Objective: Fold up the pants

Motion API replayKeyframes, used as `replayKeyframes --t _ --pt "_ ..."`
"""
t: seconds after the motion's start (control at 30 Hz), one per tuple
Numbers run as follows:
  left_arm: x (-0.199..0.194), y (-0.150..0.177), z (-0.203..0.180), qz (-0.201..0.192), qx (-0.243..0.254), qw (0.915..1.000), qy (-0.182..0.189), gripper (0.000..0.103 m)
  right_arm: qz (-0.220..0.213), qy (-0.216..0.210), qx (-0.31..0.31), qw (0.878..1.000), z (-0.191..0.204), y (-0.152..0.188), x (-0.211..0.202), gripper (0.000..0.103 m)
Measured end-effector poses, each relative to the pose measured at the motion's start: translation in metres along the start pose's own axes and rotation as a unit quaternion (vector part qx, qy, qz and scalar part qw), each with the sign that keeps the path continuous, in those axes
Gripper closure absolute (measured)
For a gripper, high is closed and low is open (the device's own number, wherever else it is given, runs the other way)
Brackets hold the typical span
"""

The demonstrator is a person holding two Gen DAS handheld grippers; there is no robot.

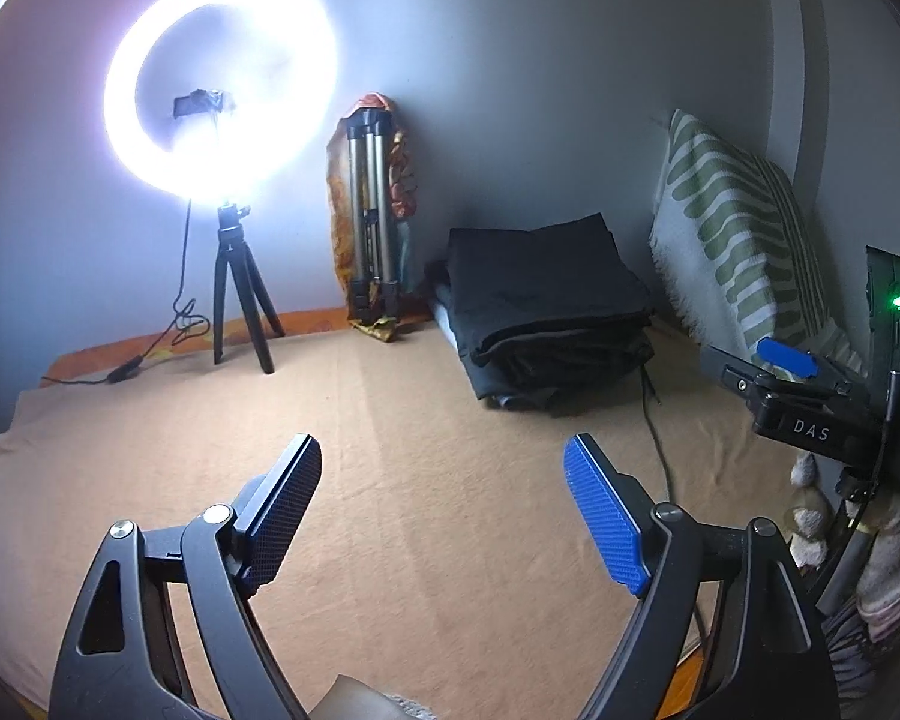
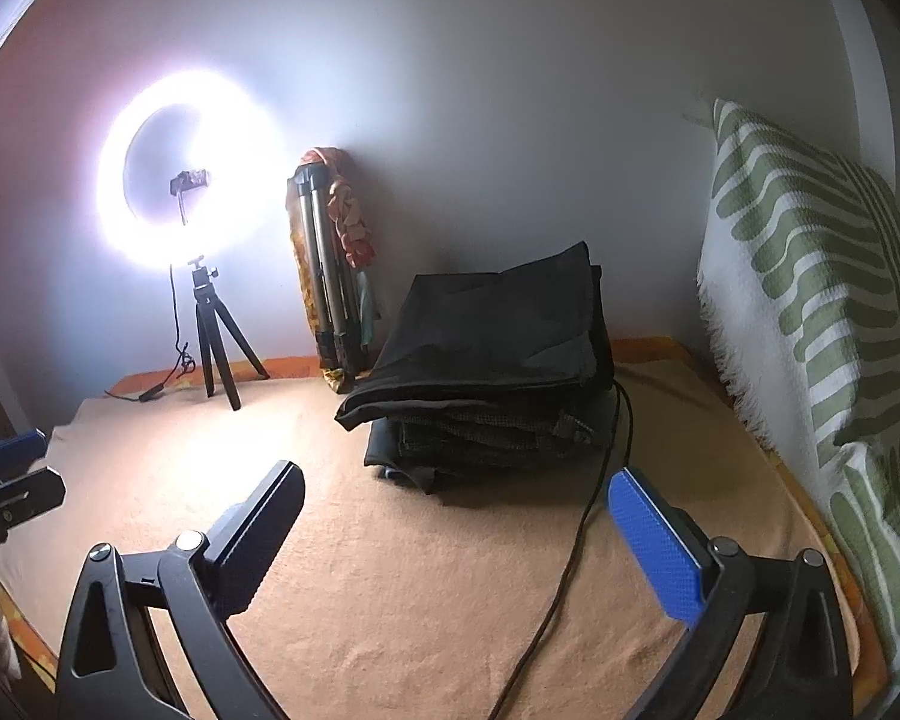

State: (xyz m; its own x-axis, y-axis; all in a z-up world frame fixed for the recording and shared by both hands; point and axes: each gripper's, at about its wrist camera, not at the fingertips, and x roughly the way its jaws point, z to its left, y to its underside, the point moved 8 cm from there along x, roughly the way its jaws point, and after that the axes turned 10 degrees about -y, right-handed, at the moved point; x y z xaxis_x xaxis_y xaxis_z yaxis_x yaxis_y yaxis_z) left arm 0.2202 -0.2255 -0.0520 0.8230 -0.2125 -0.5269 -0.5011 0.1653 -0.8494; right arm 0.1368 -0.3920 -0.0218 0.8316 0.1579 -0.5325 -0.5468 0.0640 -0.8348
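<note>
Two grippers, left gripper [image 1: 444,468] and right gripper [image 2: 459,498], gape wide and empty before one stack of folded pants [image 2: 486,354].

You work over a tan blanket [image 2: 426,588]. On it lie stacked dark pants [image 2: 486,360], a ring-light tripod [image 2: 216,354] and a black cable [image 2: 576,546].

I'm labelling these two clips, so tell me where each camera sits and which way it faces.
Left wrist: rides the left claw, open, aimed slightly down across the tan blanket toward the ring light; the right claw shows at right.
Right wrist: rides the right claw, open, facing the folded dark pants and green-patterned pillow; the left claw shows at left.
Shared: light, folded tripod, pants, pillow, blanket.
</note>
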Motion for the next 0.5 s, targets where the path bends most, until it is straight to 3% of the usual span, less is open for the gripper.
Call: replayKeyframes --t 0.5 --pt "-0.012 0.006 0.001 -0.005 0.006 1.0000 -0.005 0.016 0.010 0.004 -0.005 1.000 -0.002 0.008 -0.001 0.000"
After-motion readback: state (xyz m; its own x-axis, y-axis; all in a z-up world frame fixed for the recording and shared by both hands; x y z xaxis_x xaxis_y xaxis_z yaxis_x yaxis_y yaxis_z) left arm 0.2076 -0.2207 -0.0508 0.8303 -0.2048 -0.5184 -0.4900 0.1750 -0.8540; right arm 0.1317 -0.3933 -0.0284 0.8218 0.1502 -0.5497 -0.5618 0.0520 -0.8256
